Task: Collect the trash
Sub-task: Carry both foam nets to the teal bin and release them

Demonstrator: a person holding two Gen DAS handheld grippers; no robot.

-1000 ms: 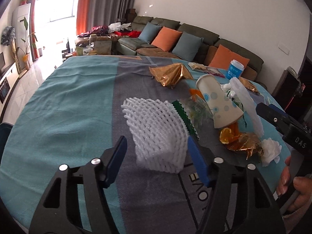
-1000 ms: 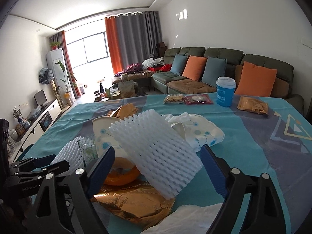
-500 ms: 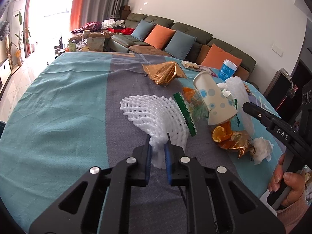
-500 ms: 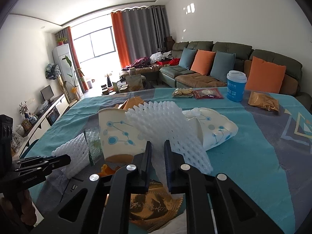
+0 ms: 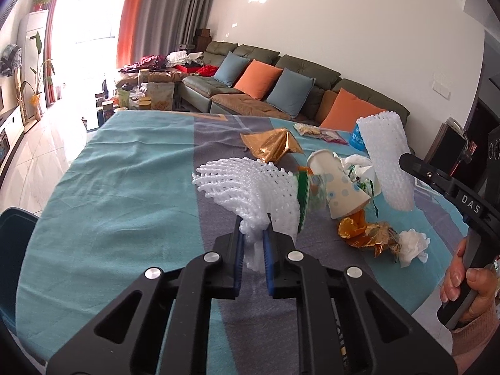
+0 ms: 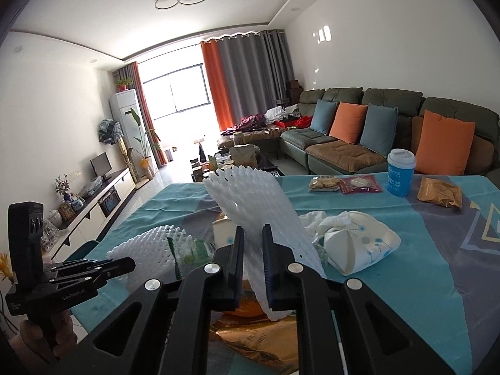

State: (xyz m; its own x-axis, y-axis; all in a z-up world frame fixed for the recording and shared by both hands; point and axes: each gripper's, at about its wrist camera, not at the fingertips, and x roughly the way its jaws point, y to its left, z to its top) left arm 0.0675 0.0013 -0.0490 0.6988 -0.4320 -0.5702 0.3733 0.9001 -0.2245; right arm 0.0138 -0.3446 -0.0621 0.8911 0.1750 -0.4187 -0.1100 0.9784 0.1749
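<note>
Foam netting fills both of my jaws. Through the left wrist view, my left gripper (image 5: pixel 252 243) is clenched on the left foam net (image 5: pixel 250 184), pinching its gathered lower end so the net fans up and away from me, clear of the bench (image 5: pixel 125 187). Just right of that net lie the paper cup (image 5: pixel 340 184) on its side, the gold wrapper (image 5: pixel 365 231) and the white tissue (image 5: pixel 412 243); further right the right foam net (image 5: pixel 387 162) stands tall.

Through the right wrist view, my right gripper (image 6: pixel 252 250) is clenched on the right foam net (image 6: pixel 259 206), whose long axis rises away from me, leaning left. Left of it sits the other net in my other jaws. Both hands are full, so no bin being visible matters most: I judge each net must travel off the bench.
</note>
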